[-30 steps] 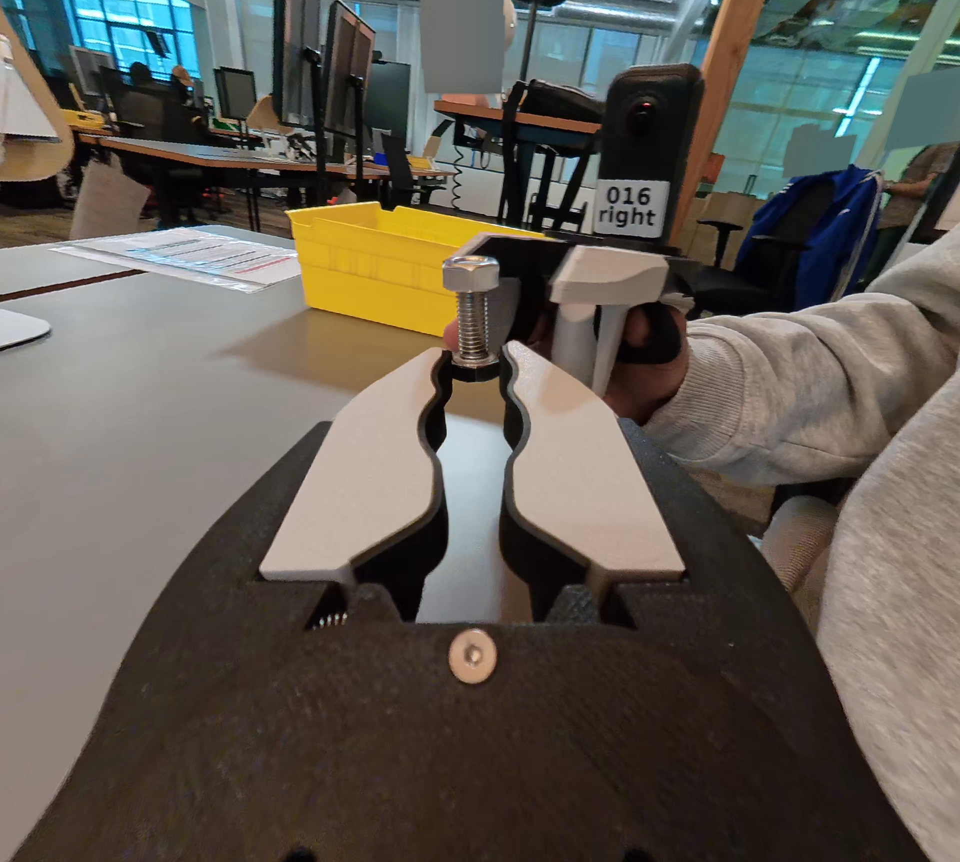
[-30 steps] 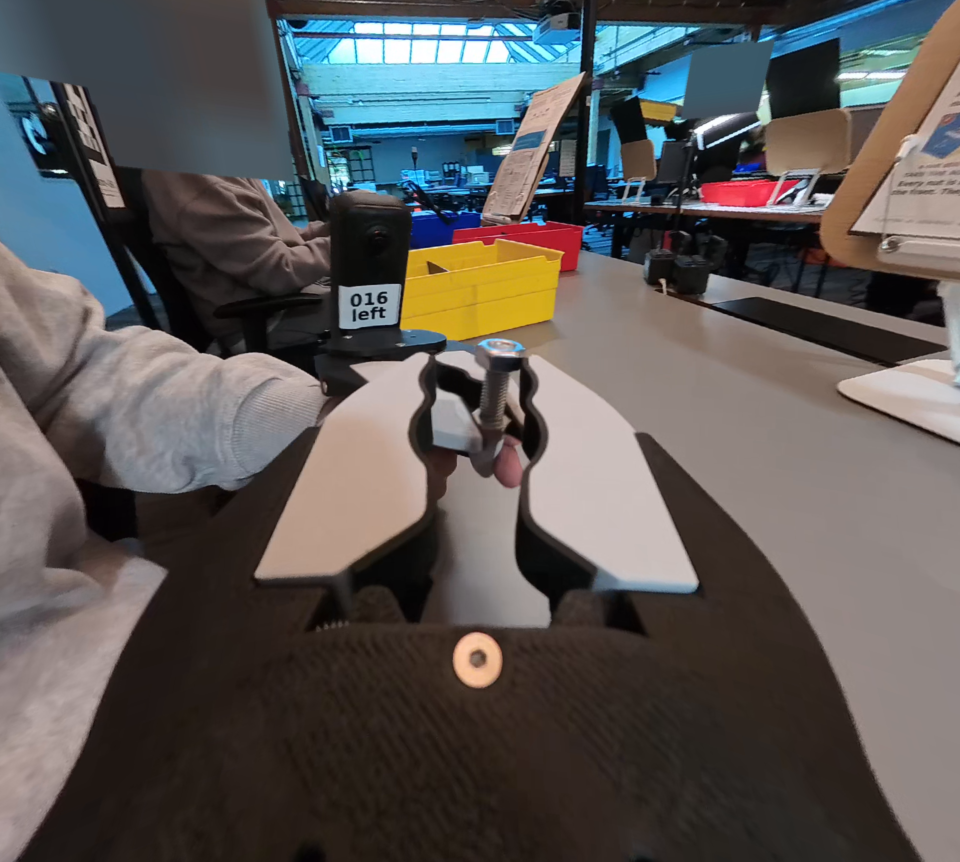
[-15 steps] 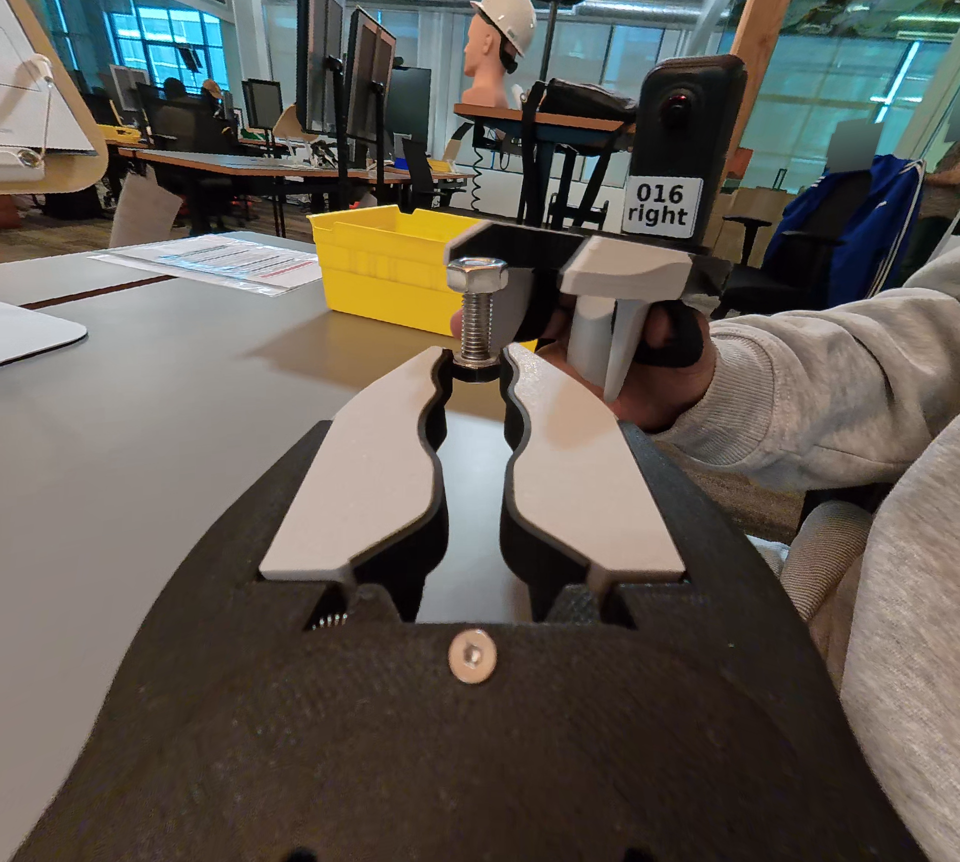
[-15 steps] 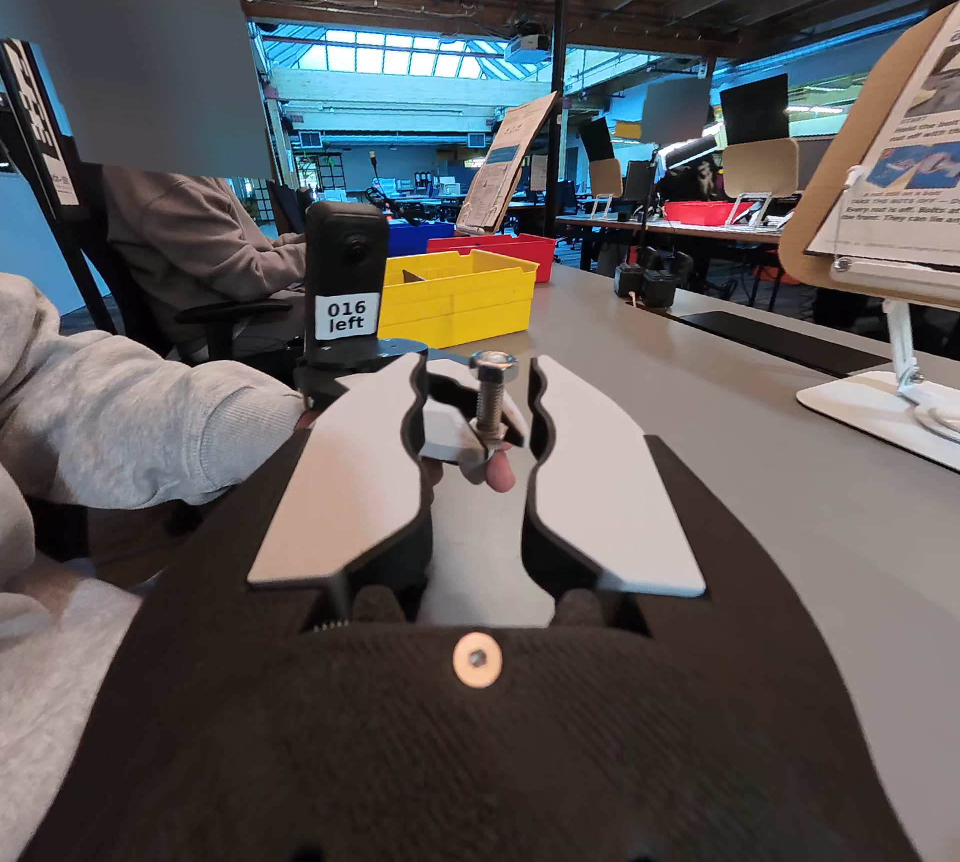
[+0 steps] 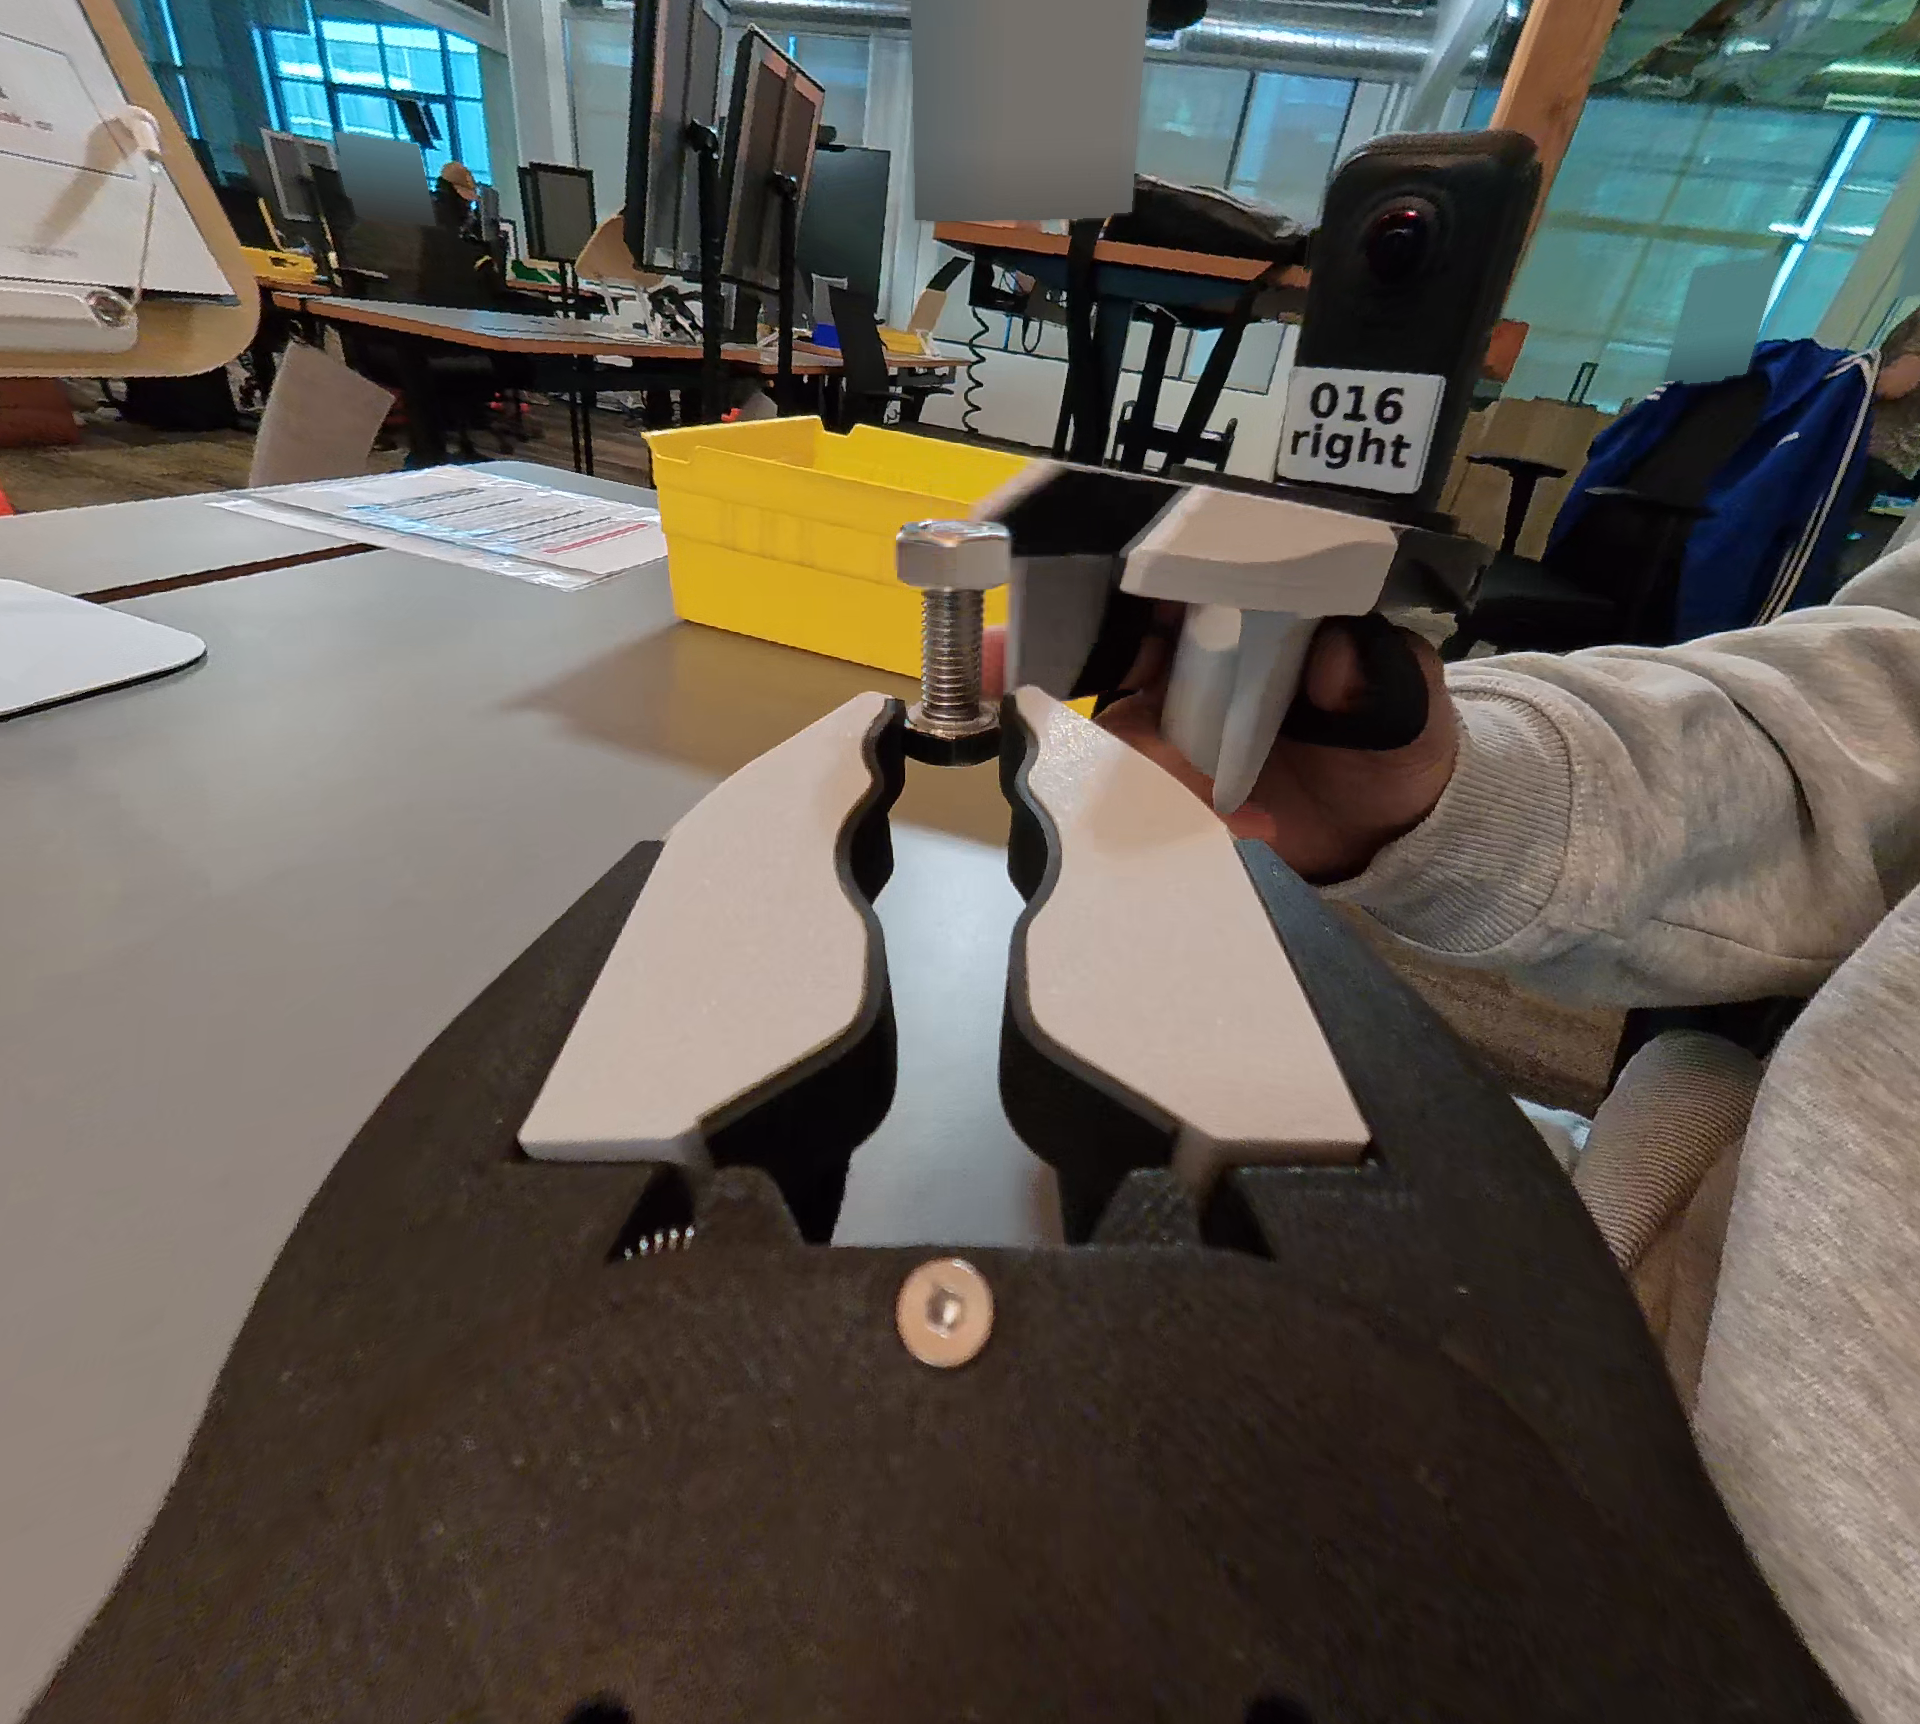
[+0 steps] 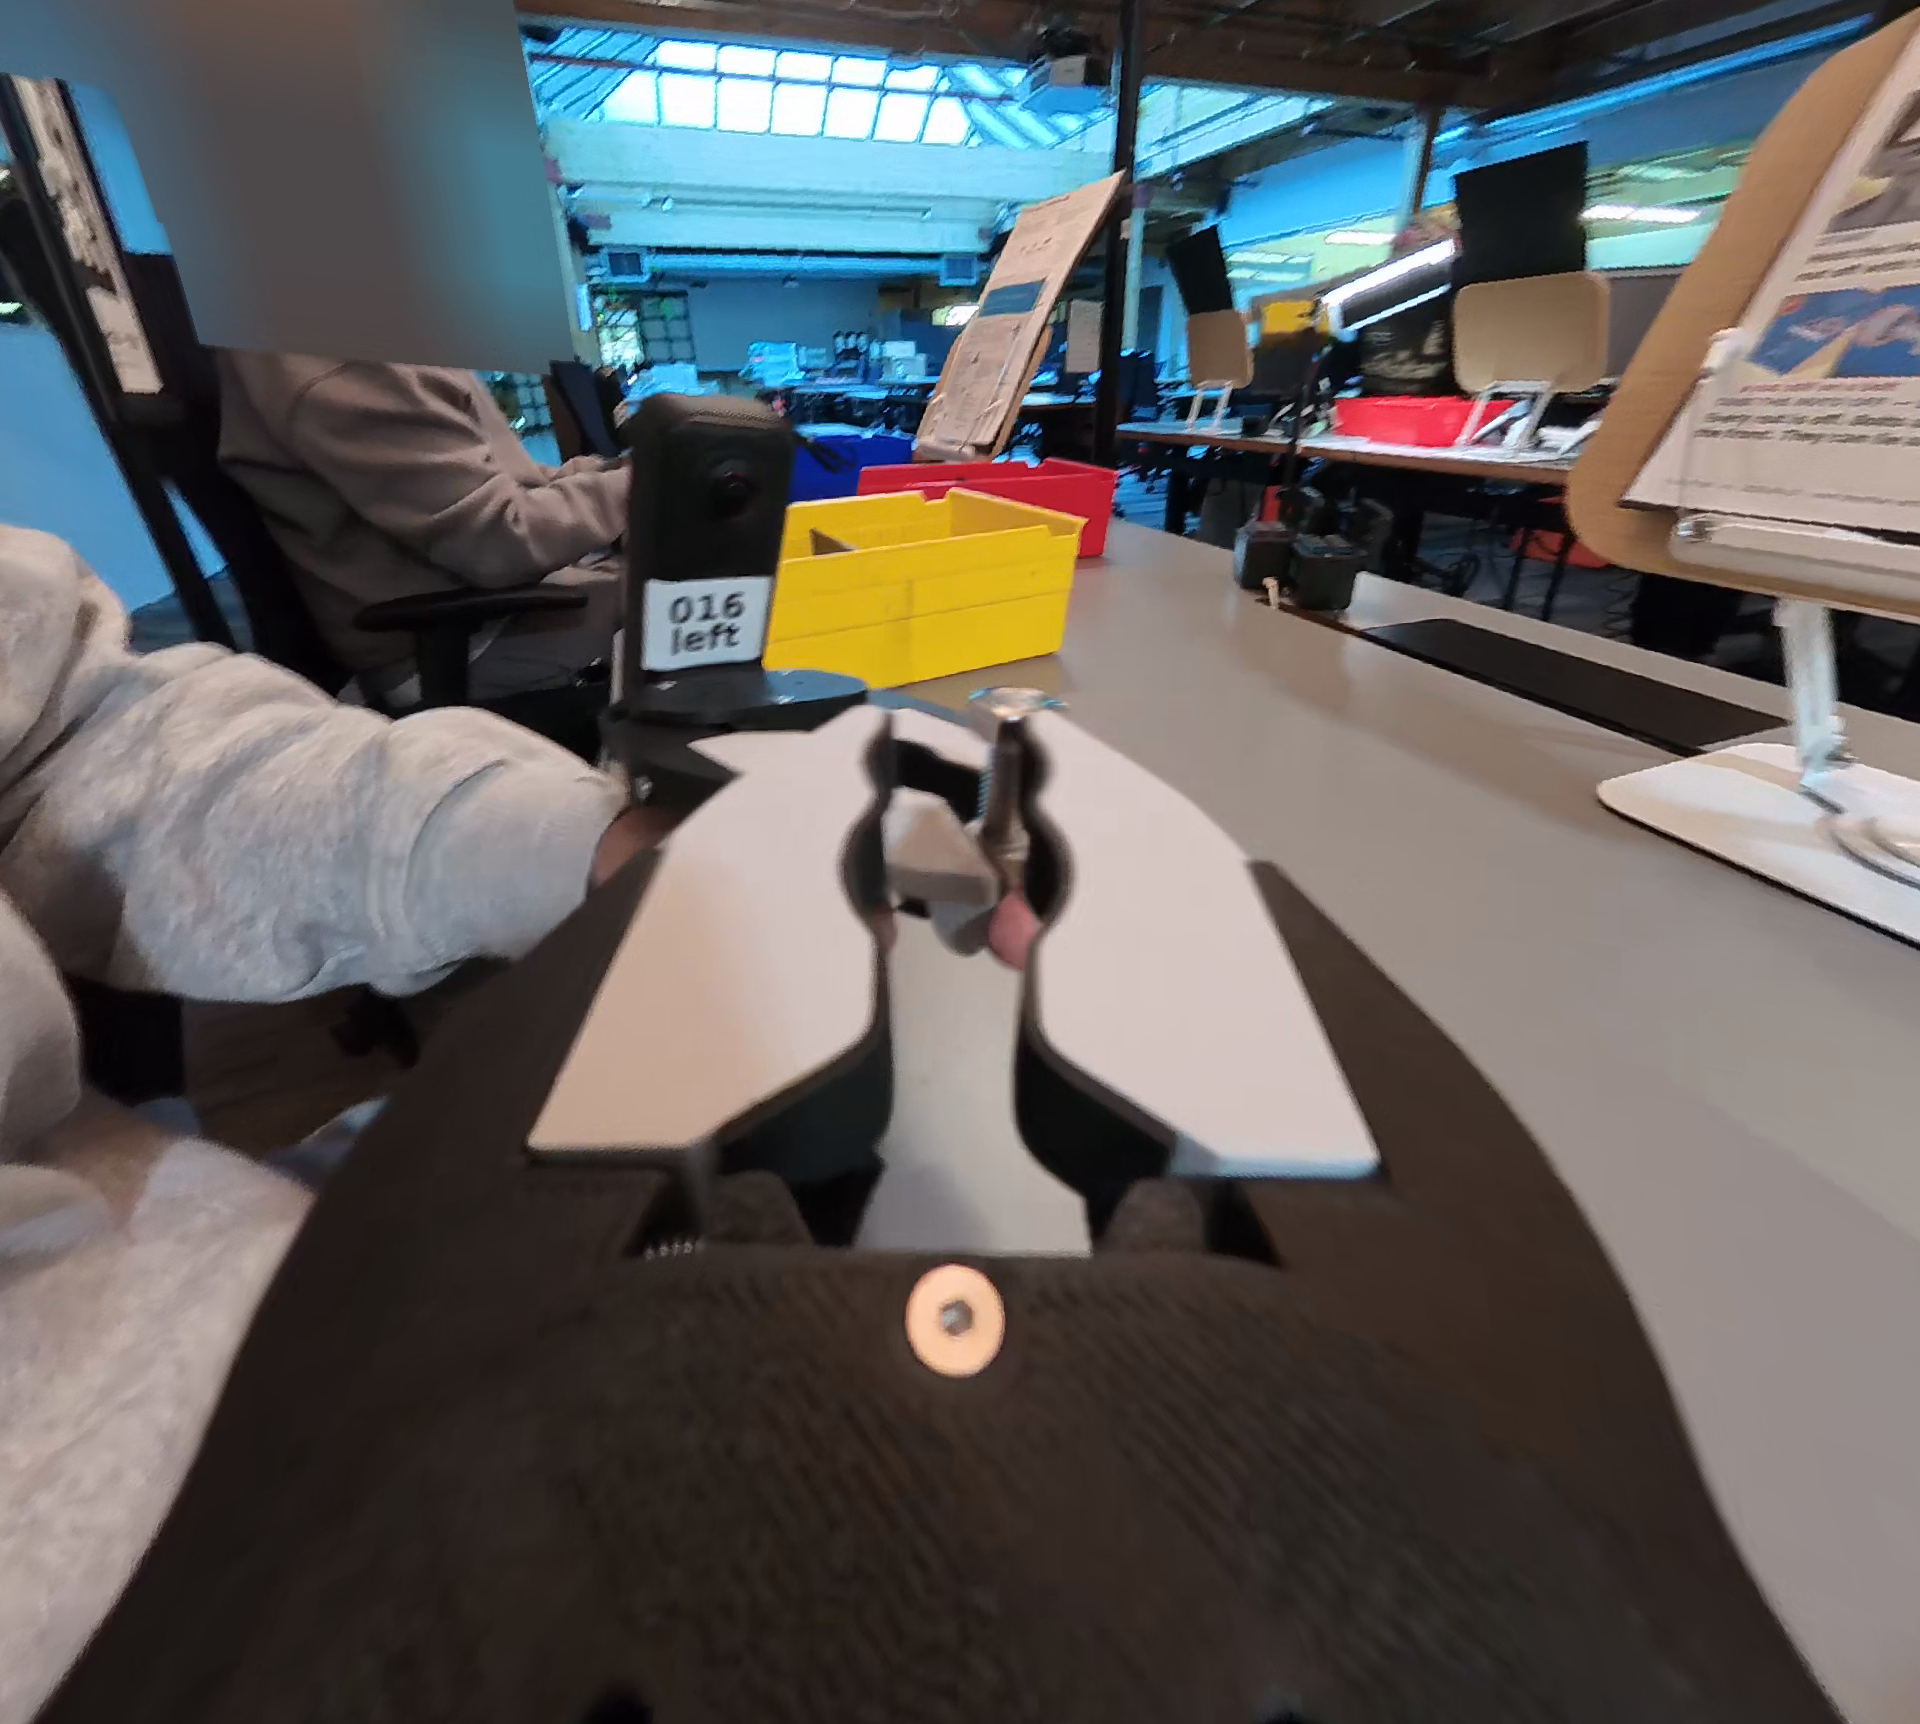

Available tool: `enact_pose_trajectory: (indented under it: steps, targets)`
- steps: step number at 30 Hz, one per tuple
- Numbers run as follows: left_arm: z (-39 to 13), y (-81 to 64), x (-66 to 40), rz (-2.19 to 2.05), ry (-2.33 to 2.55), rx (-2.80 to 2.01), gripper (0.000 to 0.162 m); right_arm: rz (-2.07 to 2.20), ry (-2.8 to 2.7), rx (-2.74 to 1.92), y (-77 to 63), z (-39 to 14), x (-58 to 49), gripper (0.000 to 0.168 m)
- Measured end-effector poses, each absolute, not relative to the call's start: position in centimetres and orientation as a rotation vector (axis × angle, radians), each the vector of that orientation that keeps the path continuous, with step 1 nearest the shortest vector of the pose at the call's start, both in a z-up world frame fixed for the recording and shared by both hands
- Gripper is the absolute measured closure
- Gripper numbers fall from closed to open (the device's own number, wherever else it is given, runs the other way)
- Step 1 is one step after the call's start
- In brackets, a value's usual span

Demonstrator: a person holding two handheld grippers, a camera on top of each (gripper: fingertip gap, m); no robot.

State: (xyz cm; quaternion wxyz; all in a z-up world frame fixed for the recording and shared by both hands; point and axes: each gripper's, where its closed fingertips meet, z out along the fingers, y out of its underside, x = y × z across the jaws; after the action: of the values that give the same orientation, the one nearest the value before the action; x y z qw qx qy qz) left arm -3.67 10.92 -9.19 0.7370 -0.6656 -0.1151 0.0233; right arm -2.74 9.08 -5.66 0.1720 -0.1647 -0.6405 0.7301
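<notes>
Grey table [image 5: 312, 843]: left gripper [image 5: 951, 729] clamps nut [image 5: 948, 736] on bolt [image 5: 951, 625].

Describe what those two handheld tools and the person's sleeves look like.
Each tool has a broad black textured body with two pale grey wavy-edged fingers. The right tool looks alike. Each carries a black upright camera bearing a white sticker. The sleeves are light grey ribbed-cuff sweatshirt.

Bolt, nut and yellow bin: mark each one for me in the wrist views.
bolt [image 5: 952, 554]: left wrist view, on the side of its hex head.
nut [image 5: 950, 737]: left wrist view, on its dark face between the left tool's tips.
yellow bin [image 6: 940, 614]: right wrist view, on its near side wall.
</notes>
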Motion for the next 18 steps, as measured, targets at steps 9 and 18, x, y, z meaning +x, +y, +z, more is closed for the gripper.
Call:
enact_pose_trajectory:
  steps: [9,18]
  targets:
    - [-9.18,11.01,-3.54,0.050,-0.248,-1.463,0.143,2.046,-1.751,-0.486,9.46,-5.36,-3.37,0.132]
    - [-9.17,11.00,-3.65,0.048,-0.257,-1.462,0.143,2.066,-1.795,-0.539,9.83,-5.58,-3.48,0.145]
